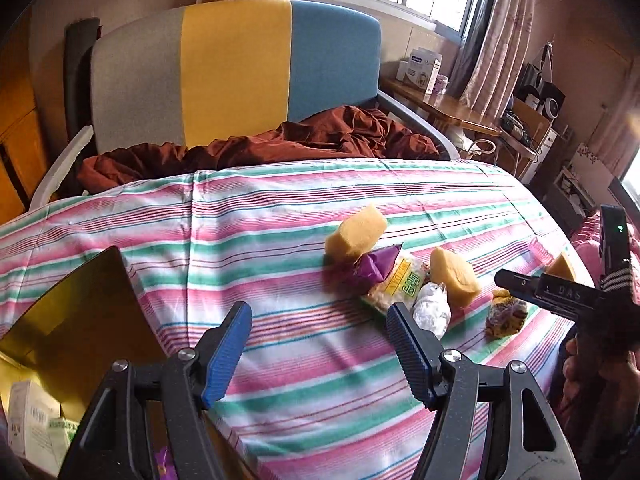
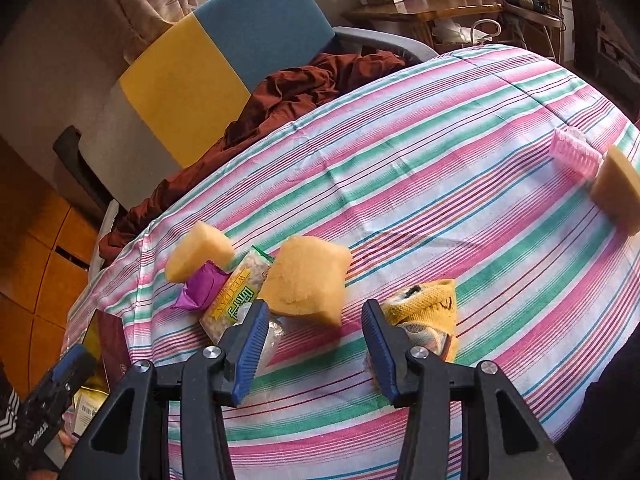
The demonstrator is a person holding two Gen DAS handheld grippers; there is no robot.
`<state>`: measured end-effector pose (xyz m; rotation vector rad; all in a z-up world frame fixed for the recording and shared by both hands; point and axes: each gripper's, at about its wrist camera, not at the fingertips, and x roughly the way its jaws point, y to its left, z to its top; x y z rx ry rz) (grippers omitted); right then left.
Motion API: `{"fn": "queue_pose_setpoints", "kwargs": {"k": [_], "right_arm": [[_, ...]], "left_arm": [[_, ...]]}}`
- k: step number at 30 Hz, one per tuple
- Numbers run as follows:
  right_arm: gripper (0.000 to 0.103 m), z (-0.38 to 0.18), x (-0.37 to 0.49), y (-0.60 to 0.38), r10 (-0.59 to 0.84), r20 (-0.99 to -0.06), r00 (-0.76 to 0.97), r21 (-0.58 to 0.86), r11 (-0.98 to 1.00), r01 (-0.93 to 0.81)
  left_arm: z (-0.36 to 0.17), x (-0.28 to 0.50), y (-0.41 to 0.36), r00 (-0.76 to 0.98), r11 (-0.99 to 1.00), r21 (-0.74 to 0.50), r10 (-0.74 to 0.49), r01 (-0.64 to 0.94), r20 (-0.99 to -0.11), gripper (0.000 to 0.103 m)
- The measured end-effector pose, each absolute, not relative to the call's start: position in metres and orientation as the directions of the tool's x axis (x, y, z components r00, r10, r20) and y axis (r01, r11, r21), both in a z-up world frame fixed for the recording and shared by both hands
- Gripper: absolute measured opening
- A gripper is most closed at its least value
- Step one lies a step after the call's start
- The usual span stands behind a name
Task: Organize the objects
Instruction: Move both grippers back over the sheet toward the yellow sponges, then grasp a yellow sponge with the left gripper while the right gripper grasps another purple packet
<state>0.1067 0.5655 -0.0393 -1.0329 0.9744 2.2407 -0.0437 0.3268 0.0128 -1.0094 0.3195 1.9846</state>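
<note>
The bed (image 2: 460, 152) is covered by a matt striped woven cloth, and the three yellow sponges (image 2: 308, 276) are seen as porous, rough foam. The purple wrapper (image 1: 376, 266) and the snack packet (image 2: 234, 294) are made of glossy crinkled plastic film, while the yellow sock (image 2: 430, 312) is knitted. Ribbed blue pads (image 1: 230, 354) are carried on matt black plastic gripper arms with shiny metal pins.

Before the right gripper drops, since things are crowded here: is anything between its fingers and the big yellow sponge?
Nothing visible does. The right gripper stands open above bare striped sheet, with the big yellow sponge just ahead; the yellow sock lies beside one finger.
</note>
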Motion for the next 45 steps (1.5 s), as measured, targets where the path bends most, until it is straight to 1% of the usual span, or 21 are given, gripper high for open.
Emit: {"fn": "queue_pose_setpoints", "kwargs": {"k": [8, 12, 22, 23, 24, 25, 28, 30, 34, 38, 45], "right_arm": [[0.049, -0.044, 0.099, 0.561, 0.087, -0.807, -0.584, 0.399, -0.649, -0.648], [0.049, -0.046, 0.095, 0.559, 0.072, -0.813, -0.578, 0.393, -0.665, -0.636], [0.049, -0.046, 0.092, 0.558, 0.071, -0.81, -0.582, 0.392, -0.671, -0.629], [0.049, -0.047, 0.091, 0.558, 0.068, -0.812, -0.58, 0.393, -0.672, -0.628], [0.049, -0.047, 0.091, 0.558, 0.066, -0.813, -0.579, 0.393, -0.672, -0.628], [0.049, -0.047, 0.091, 0.558, 0.067, -0.814, -0.577, 0.391, -0.672, -0.629], [0.049, -0.048, 0.09, 0.557, 0.072, -0.814, -0.576, 0.385, -0.675, -0.629], [0.049, -0.048, 0.088, 0.556, 0.074, -0.816, -0.573, 0.378, -0.681, -0.627], [0.049, -0.047, 0.087, 0.553, 0.086, -0.819, -0.567, 0.358, -0.695, -0.623], [0.049, -0.047, 0.081, 0.546, 0.083, -0.828, -0.554, 0.332, -0.723, -0.606], [0.049, -0.046, 0.047, 0.515, 0.008, -0.844, -0.536, 0.293, -0.83, -0.474]], "left_arm": [[-0.01, -0.069, 0.394, -0.231, -0.545, -0.143, 0.559, -0.826, -0.796, 0.071], [-0.019, -0.078, 0.424, -0.223, -0.519, -0.121, 0.551, -0.846, -0.804, 0.071], [-0.053, -0.094, 0.476, -0.164, -0.462, -0.119, 0.528, -0.879, -0.833, 0.071], [-0.057, -0.096, 0.479, -0.153, -0.462, -0.127, 0.523, -0.878, -0.839, 0.068], [-0.062, -0.099, 0.48, -0.134, -0.463, -0.146, 0.52, -0.874, -0.843, 0.054], [-0.065, -0.102, 0.48, -0.114, -0.466, -0.17, 0.52, -0.868, -0.846, 0.05], [-0.065, -0.111, 0.467, -0.085, -0.496, -0.251, 0.56, -0.831, -0.824, 0.044], [-0.062, -0.116, 0.455, -0.095, -0.524, -0.273, 0.57, -0.807, -0.816, 0.041], [-0.058, -0.118, 0.425, -0.128, -0.575, -0.28, 0.568, -0.769, -0.813, 0.041], [-0.055, -0.106, 0.399, -0.168, -0.59, -0.247, 0.559, -0.768, -0.812, 0.041], [-0.045, -0.085, 0.355, -0.193, -0.602, -0.246, 0.57, -0.76, -0.799, 0.041]]}}
